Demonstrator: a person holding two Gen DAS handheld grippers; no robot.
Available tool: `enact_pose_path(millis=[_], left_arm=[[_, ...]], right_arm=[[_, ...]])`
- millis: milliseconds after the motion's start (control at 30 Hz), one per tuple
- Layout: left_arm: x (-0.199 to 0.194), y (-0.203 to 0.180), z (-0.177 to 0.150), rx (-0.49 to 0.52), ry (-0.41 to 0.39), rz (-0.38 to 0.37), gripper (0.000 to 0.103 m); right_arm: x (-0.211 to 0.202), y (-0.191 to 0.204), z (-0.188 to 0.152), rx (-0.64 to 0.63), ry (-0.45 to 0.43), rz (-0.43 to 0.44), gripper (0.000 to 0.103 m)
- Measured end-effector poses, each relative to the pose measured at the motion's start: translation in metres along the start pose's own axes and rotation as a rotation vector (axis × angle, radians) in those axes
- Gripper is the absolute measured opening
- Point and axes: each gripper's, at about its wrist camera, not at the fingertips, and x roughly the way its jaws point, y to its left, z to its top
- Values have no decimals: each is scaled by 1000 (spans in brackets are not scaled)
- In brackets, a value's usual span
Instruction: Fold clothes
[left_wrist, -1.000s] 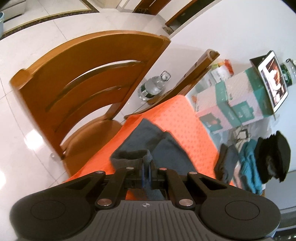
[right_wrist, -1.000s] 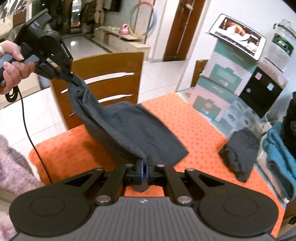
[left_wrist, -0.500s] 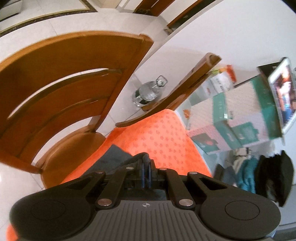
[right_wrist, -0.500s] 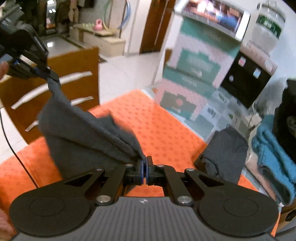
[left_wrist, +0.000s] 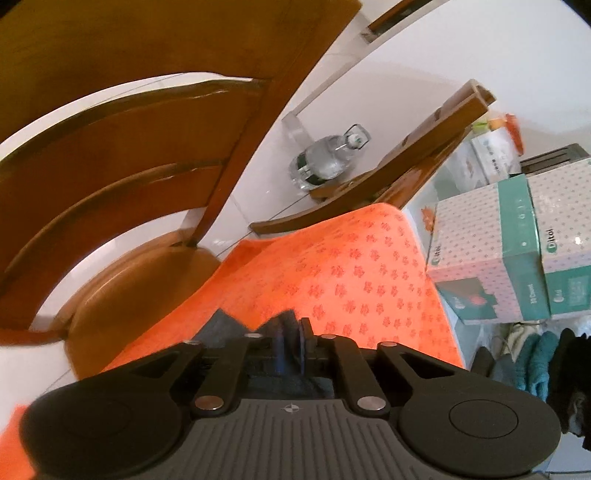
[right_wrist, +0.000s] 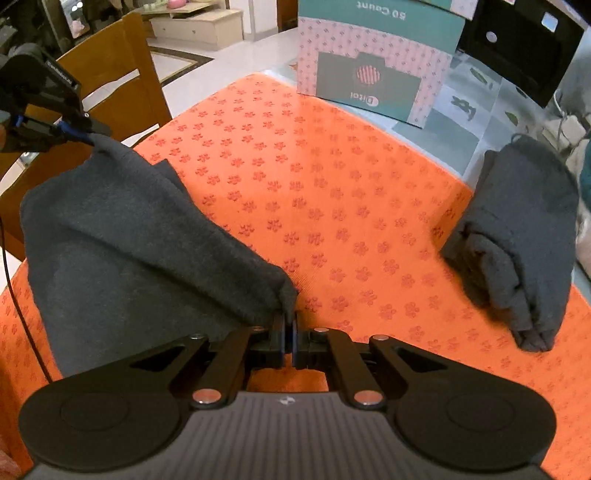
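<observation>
Right fingers (right_wrist: 288, 332): nearly closed, pinching the near corner of the grey cloth (right_wrist: 129, 236). Cloth edge is bunched right at the tips.

Left fingers (left_wrist: 291, 341): jaws opening, a narrow gap visible between the pads. From the right wrist view the far corner of the cloth sits at those tips (right_wrist: 79, 134); whether the pads press on it there I cannot tell. In the left wrist view dark cloth shows just beside and under the tips, not clearly clamped.

Cloth: draped low over the left part of the orange mat (right_wrist: 332, 177) on the tabletop, doubled over, sagging between the two corners. Lower layer lies on the mat.

Further out: a folded grey piece (right_wrist: 517, 251) at the right edge of the mat, well apart. Boxes (right_wrist: 373, 70) beyond. Wooden chair (left_wrist: 122, 155) close to the left side of the tabletop.

Risks, judged:
- Left corner lets go before the right one: the top layer slumps unevenly and the edges end misaligned.
- Cloth lies near the mat's left edge by the chair; a loose corner could slide off the tabletop.
- Ridge through the middle may set as a crease if pressed down as is.
</observation>
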Motion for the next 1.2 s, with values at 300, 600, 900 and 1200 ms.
enact_pose_path(millis=[300, 600, 900, 1200], left_arm=[[-35, -17, 0, 283, -23, -50, 52], [-13, 1, -16, 399, 29, -31, 58], [0, -8, -25, 467, 7, -12, 15], [-21, 1, -20, 412, -90, 60, 15]], right_arm=[[-35, -13, -13, 179, -80, 56, 39], [-59, 6, -47, 343, -79, 146, 44], [-55, 25, -64, 422, -75, 170, 44], [-67, 35, -65, 406, -97, 152, 8]])
